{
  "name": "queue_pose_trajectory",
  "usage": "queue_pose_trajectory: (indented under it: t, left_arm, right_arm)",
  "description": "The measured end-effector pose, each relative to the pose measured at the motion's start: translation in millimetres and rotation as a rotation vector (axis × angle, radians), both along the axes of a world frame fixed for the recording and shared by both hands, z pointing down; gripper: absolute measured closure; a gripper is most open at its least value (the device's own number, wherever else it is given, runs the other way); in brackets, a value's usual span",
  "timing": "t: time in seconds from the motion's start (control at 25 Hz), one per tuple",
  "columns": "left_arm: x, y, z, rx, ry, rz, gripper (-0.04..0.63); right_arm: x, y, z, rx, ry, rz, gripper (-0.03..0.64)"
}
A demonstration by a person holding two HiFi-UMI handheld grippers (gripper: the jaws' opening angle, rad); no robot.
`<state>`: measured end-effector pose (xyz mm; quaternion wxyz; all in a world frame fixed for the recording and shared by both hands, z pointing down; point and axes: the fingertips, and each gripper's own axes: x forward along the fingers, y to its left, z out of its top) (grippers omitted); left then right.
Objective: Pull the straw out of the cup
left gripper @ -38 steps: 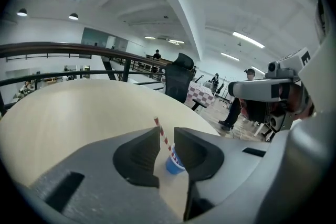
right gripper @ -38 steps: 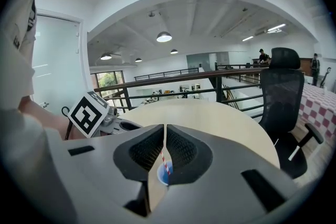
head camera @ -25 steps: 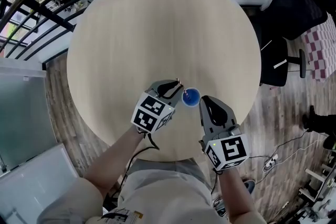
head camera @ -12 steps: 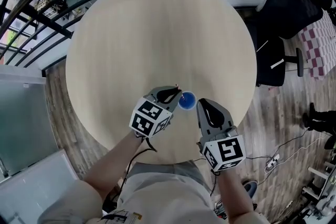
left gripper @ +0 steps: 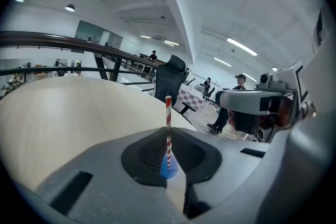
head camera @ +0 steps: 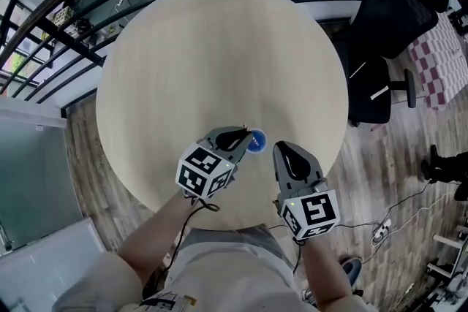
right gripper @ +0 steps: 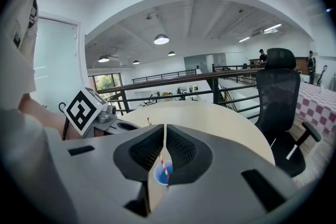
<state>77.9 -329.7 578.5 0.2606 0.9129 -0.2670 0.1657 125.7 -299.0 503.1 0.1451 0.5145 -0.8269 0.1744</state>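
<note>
The left gripper (left gripper: 168, 131) has its jaws clamped on the red-and-white straw (left gripper: 168, 110), pinching it partway up so the top pokes above the tips, a hold that suits a straight upward pull. The straw's lower end sits in the small blue cup (head camera: 256, 143), which stands on the round table (head camera: 219, 47) near the person. The right gripper (right gripper: 164, 128), jaws together on nothing, hovers just beside the cup, probably to steady it.

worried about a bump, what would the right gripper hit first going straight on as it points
Probably the cup with the straw, seen just beyond the right gripper's shut jaws, slightly low; depth is unclear.
</note>
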Motion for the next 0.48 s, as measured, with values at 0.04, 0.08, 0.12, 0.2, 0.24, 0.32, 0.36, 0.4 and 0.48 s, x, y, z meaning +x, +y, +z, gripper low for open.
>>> queue_pose_trajectory:
  t: [0.04, 0.08, 0.12, 0.2, 0.24, 0.32, 0.36, 0.4, 0.48]
  left_arm:
    - [0.5, 2.2, -5.2, 0.011, -0.001, -0.001, 0.560]
    - [0.8, 4.3, -10.0, 0.022, -0.004, -0.001, 0.559]
    - [0.9, 6.3, -14.9, 0.032, -0.008, -0.001, 0.560]
    - [1.2, 10.1, -26.1, 0.054, -0.015, -0.004, 0.560]
    - [1.1, 11.9, -32.5, 0.066, -0.018, -0.007, 0.560]
    - [-0.5, 14.4, -46.0, 0.095, -0.023, -0.013, 0.560]
    - [-1.7, 15.1, -52.5, 0.110, -0.027, -0.017, 0.560]
    - [-3.0, 15.7, -58.5, 0.124, -0.031, -0.021, 0.560]
    - [-4.4, 17.7, -68.9, 0.142, -0.040, -0.031, 0.560]
  right_arm:
    - [2.4, 2.0, -3.9, 0.007, -0.002, 0.005, 0.588]
    - [4.8, 3.9, -8.3, 0.015, -0.007, 0.010, 0.588]
    - [6.9, 5.7, -13.7, 0.022, -0.016, 0.016, 0.588]
    - [10.1, 9.5, -26.8, 0.042, -0.032, 0.021, 0.588]
    - [11.0, 11.4, -33.6, 0.053, -0.036, 0.021, 0.588]
    - [11.8, 14.4, -46.2, 0.074, -0.049, 0.020, 0.588]
    - [12.0, 15.3, -52.2, 0.086, -0.053, 0.020, 0.588]
    - [12.4, 16.2, -58.1, 0.099, -0.056, 0.020, 0.588]
    - [14.9, 18.7, -69.1, 0.123, -0.063, 0.022, 0.588]
